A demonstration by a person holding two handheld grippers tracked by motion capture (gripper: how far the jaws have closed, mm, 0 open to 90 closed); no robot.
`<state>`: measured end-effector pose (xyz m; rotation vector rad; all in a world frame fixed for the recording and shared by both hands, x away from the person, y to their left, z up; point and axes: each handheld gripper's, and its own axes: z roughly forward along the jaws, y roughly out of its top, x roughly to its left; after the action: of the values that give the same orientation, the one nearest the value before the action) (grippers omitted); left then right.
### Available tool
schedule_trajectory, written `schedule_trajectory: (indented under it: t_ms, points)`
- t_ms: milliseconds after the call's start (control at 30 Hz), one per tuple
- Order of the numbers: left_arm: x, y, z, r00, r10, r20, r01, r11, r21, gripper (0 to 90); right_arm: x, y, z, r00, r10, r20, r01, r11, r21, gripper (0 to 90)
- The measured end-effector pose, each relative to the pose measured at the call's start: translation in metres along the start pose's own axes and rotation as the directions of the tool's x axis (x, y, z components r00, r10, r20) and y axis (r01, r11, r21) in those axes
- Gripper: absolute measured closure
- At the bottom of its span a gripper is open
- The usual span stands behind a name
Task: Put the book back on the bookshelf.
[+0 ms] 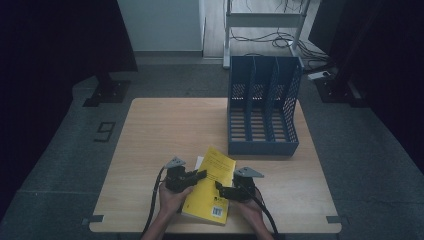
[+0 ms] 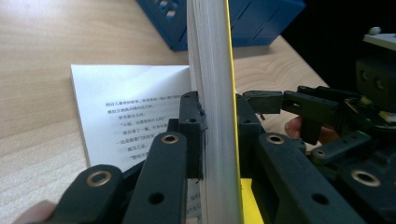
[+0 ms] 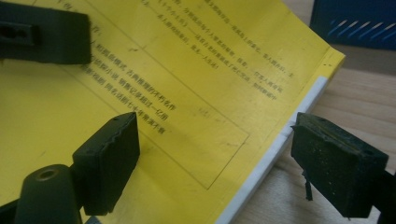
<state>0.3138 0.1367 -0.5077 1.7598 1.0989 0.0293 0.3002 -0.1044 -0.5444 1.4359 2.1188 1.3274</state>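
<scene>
While the left hand-held gripper (image 1: 199, 175) clamps the yellow book (image 1: 212, 192), the right hand-held gripper (image 1: 220, 188) gapes.

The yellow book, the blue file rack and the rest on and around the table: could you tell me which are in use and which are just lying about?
In use:
yellow book
left gripper, clamped on it
right gripper, open at its edge

Lying about:
blue file rack
white frame on the floor

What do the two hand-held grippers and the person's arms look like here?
Both the left hand-held gripper and the right hand-held gripper are black, with brass-ringed pivot holes and ridged pads. Each carries a grey three-cornered plate and trails a black cable. The forearms are bare, with no sleeves.
</scene>
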Motion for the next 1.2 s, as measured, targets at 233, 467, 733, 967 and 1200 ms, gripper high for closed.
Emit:
schedule_trajectory:
  t_ms: [233,467,733,967,1200]
  points:
    - [-0.013,0.005,-0.007,0.9983,0.057,0.012,-0.057,0.9982,-0.02,78.7,-0.007,0.005,-0.011,0.9998,0.018,-0.011,-0.019,0.999,-0.05,15.3]
    - [-0.018,0.005,-0.011,0.9962,0.083,0.027,-0.081,0.9957,-0.043,78.7,-0.011,0.007,-0.016,0.9994,0.024,-0.026,-0.025,0.997,-0.067,14.5]
    - [-0.02,0.007,-0.018,0.9934,0.101,0.053,-0.098,0.9931,-0.065,78.7,-0.012,0.009,-0.019,0.9983,0.015,-0.057,-0.02,0.996,-0.092,13.0]
    - [-0.023,0.008,-0.021,0.9915,0.116,0.059,-0.111,0.9908,-0.077,78.7,-0.014,0.01,-0.02,0.9953,0.036,-0.09,-0.045,0.994,-0.096,12.3]
    - [-0.028,0.009,-0.025,0.9877,0.144,0.062,-0.138,0.9859,-0.095,78.7,-0.016,0.011,-0.022,0.9921,0.038,-0.12,-0.052,0.992,-0.112,10.7]
